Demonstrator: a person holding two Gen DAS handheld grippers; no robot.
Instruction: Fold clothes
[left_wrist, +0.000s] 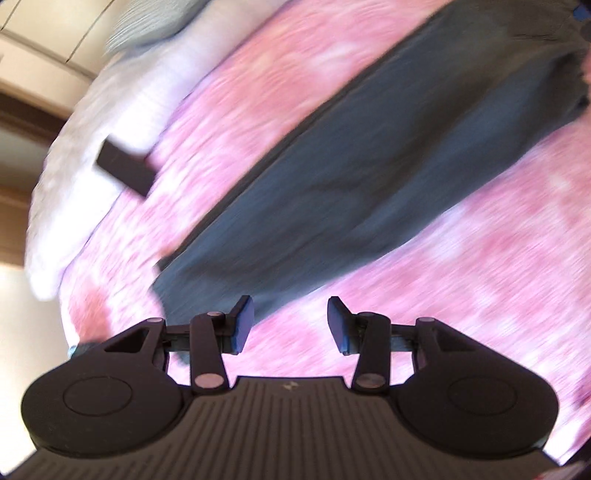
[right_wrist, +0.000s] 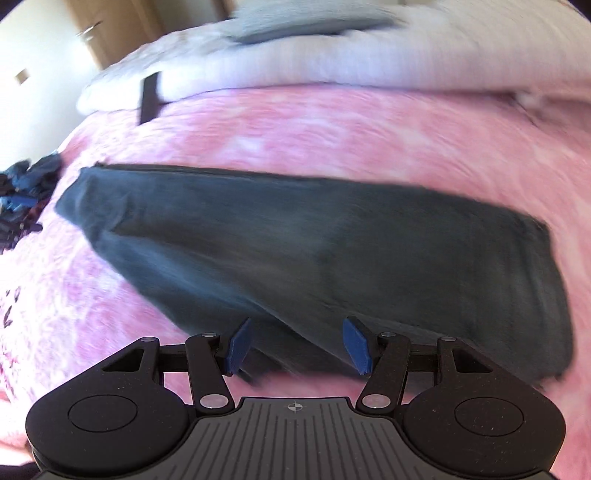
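both views smeared by motion blur. on the bed, a pink mottled blanket, and across it a long dark grey garment, laid out flat and narrow, looking like trousers folded lengthwise, though too blurred to be sure. in the right wrist view, lying nearly level from a narrower end at left to a wider squared end at right, with a fold or seam running on a slant toward the near edge. in the left wrist view, the same dark grey garment stretching on a diagonal from low left to upper right. left claw wide open, blue pads apart, nothing between them, hovering just past one end of the garment with pink blanket showing in the gap. right claw likewise spread wide, gripping nothing, poised over the near edge of the garment where the slanted fold comes down; contact with the cloth not clear. beyond the blanket, a white duvet heaped along the far side, with a grey pillow on top and a small dark flat rectangular object at the edge of the duvet. at far left in the right wrist view, a heap of blue and dark clothes at the bed's edge.
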